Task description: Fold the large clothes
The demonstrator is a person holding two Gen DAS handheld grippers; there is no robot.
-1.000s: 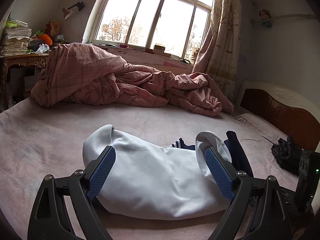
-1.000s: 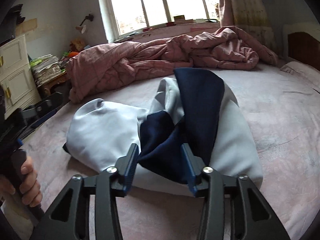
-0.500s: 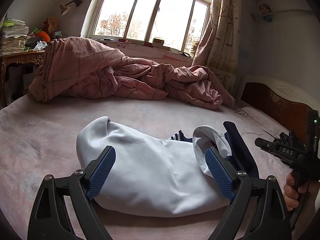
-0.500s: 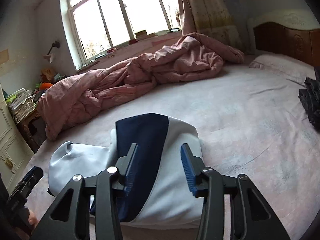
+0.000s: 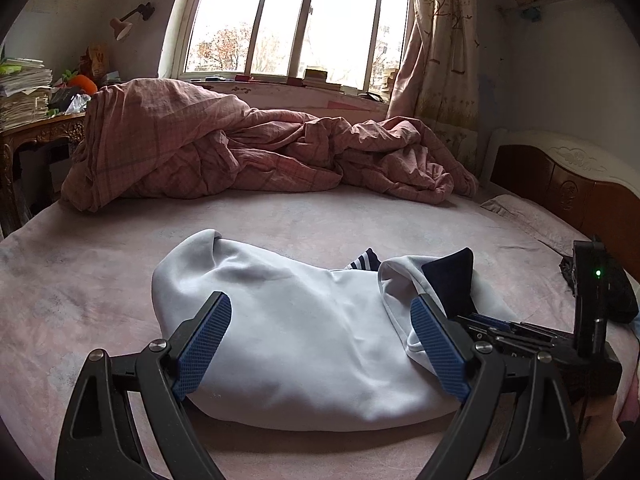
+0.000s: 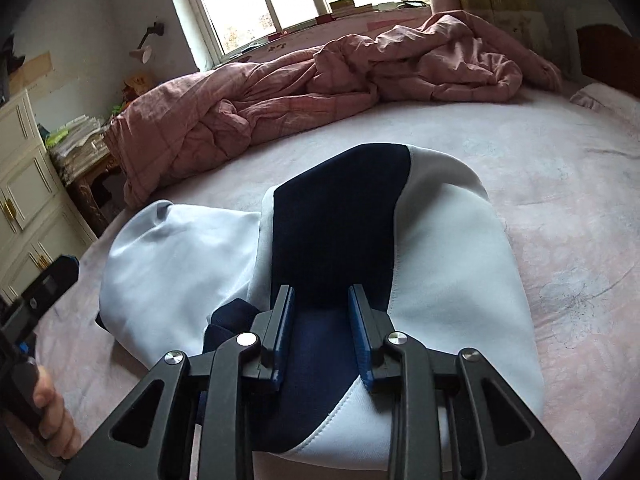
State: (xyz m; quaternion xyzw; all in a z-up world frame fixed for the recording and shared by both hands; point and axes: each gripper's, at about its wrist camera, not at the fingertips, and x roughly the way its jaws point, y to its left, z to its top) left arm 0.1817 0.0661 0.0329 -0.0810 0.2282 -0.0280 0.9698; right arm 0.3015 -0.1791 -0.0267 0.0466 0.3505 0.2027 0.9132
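On the pink bed sheet (image 5: 100, 280), my left tool (image 5: 320, 344) hovers with its jaws spread wide, gripping nothing, the white body of the white-and-navy jacket (image 5: 304, 340) lying just ahead of it and between its blue pads (image 5: 204, 340). My right tool (image 6: 325, 332) sits low over the same jacket's navy panel (image 6: 340, 232), its jaws drawn in to a narrow gap with navy cloth showing between them; whether the pads are actually pinching that cloth I cannot tell.

The garment lies bunched on the near part of the bed, a striped cuff (image 5: 362, 260) poking out beyond my left tool, the rumpled pink quilt (image 5: 240, 160) well apart behind it.

The risk, as I judge it: if the right tool closes on only the top layer of the navy panel, lifting would peel that layer away and undo the fold already made. A grip that takes too little cloth could let the smooth fabric slide out mid-lift. With my left tool not anchoring anything, the whole bundle may drag across the sheet instead of folding cleanly. The other tool's body lies close on the right, so a hasty sweep could knock the two together.
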